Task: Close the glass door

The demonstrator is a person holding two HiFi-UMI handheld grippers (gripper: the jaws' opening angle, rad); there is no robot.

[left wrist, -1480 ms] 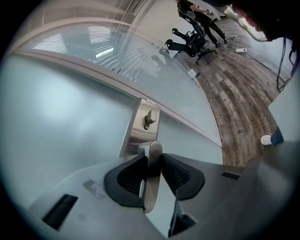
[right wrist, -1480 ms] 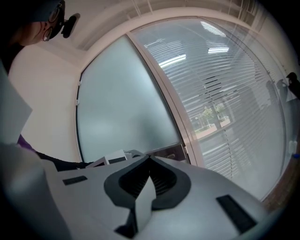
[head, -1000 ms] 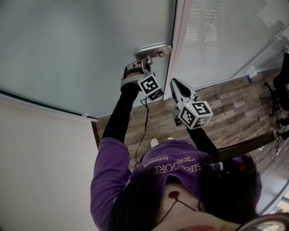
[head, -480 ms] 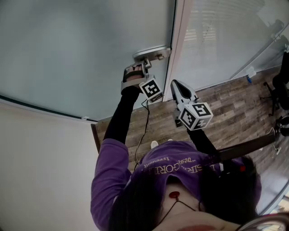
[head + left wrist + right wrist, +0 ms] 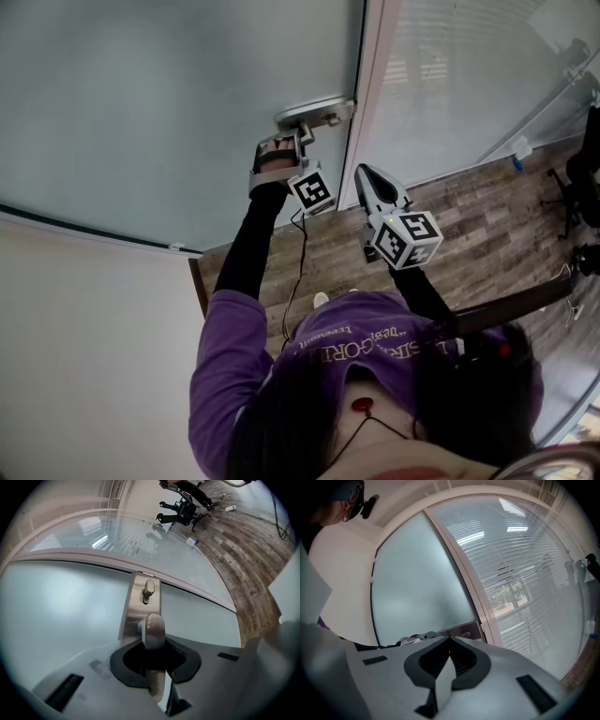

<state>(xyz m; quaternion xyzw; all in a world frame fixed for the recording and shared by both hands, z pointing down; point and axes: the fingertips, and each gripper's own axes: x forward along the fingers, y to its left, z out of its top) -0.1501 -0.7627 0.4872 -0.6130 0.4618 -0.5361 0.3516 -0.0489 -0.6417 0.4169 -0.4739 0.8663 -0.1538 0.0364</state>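
The door (image 5: 187, 112) is frosted glass, upright, its edge beside the white frame (image 5: 372, 56). A steel plate (image 5: 136, 611) at that edge carries 1 lever handle (image 5: 152, 630) and 1 small thumb-turn (image 5: 148, 588).

Wood-plank floor (image 5: 469, 225): grey-brown boards running from the foot of the slatted glass partition (image 5: 450, 84) at the far side toward the near right. Resting on it: a black office chair (image 5: 583, 169) at the far right edge; a small white-and-blue object (image 5: 518, 153), too small to identify, at the partition's base; the person's white shoe tips (image 5: 322, 297) near centre.
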